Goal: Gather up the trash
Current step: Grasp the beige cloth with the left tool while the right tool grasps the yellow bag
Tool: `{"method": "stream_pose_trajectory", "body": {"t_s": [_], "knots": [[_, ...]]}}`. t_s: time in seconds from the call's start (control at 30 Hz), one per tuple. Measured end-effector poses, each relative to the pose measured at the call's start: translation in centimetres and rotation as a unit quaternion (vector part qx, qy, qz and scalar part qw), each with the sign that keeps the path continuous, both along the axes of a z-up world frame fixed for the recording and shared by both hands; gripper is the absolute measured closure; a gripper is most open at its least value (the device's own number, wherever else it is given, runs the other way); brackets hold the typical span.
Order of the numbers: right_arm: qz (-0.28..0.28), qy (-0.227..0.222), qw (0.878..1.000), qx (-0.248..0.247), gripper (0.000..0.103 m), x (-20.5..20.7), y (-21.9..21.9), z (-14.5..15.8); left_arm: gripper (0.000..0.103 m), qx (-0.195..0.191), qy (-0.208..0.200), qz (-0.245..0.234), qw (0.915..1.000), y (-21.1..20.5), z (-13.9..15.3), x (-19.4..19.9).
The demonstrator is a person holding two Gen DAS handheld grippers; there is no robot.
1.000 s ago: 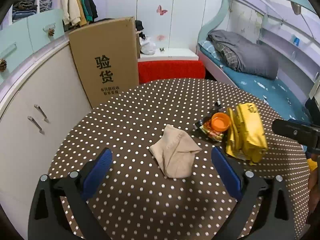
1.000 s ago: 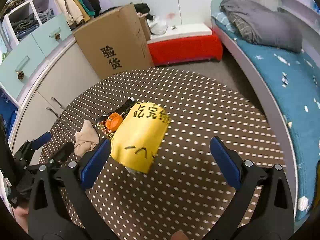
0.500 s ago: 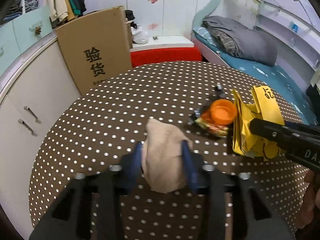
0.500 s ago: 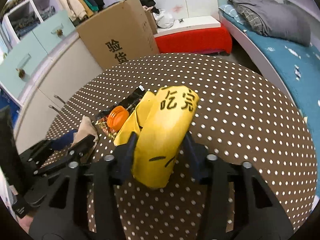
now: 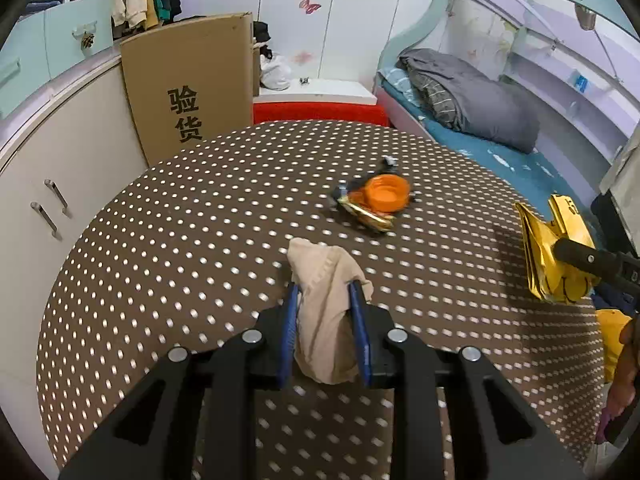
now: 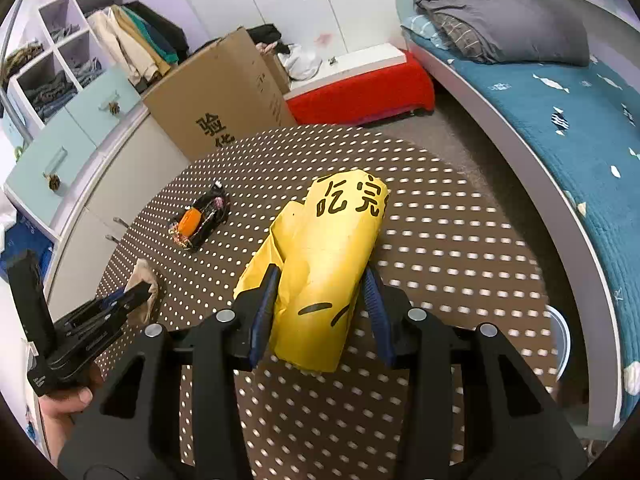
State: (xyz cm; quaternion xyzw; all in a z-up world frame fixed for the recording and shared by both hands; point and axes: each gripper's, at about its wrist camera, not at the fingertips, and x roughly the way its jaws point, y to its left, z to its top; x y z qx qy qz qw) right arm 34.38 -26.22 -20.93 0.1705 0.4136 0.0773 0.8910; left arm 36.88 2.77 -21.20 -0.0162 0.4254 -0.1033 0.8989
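My left gripper (image 5: 324, 292) is shut on a crumpled beige napkin (image 5: 326, 292) and holds it just above the brown polka-dot table (image 5: 180, 240). My right gripper (image 6: 320, 284) is shut on a yellow paper bag (image 6: 328, 264) with black writing, lifted over the table (image 6: 460, 240). The bag also shows at the right edge of the left wrist view (image 5: 552, 256). An orange cap on dark snack wrappers (image 5: 380, 200) lies on the table ahead of the napkin. The same pile shows in the right wrist view (image 6: 200, 220), as does the napkin (image 6: 144, 280).
A tall cardboard box (image 5: 188, 88) leans on the white cabinets (image 5: 60, 168) behind the table. A red bench (image 5: 320, 110) and a bed with a grey blanket (image 5: 468, 96) stand beyond. A white round rim (image 6: 562, 336) shows past the table's right edge.
Both grippers have shut: the left on the napkin, the right on the yellow bag. Both have lifted them, and the bag has moved right, away from the orange cap pile.
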Motion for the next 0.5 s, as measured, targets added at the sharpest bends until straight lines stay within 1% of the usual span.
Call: {"method": "stream_pose_trajectory", "body": {"t_s": [0.1,0.23,0.37,0.5], "knots": [[-0.006,-0.012,1.0,0.004,0.062,-0.9,-1.4,0.7,0.078,-0.006,-0.008,-0.009,0.9999,-1.1,1.0,-1.1],[-0.011,-0.031,0.999,0.013,0.062,-1.9,-3.4,1.8,0.078,-0.004,-0.025,-0.029,0.9992,-3.5,2.9,-2.0],[-0.019,-0.047,0.998,0.024,0.062,-2.9,-5.6,2.5,0.078,-0.007,-0.041,-0.053,0.9977,-6.8,4.8,-2.7],[-0.032,-0.059,0.997,0.03,0.062,-4.0,-8.1,3.1,0.078,-0.016,-0.051,-0.075,0.9957,-9.9,6.1,-2.9]]}}
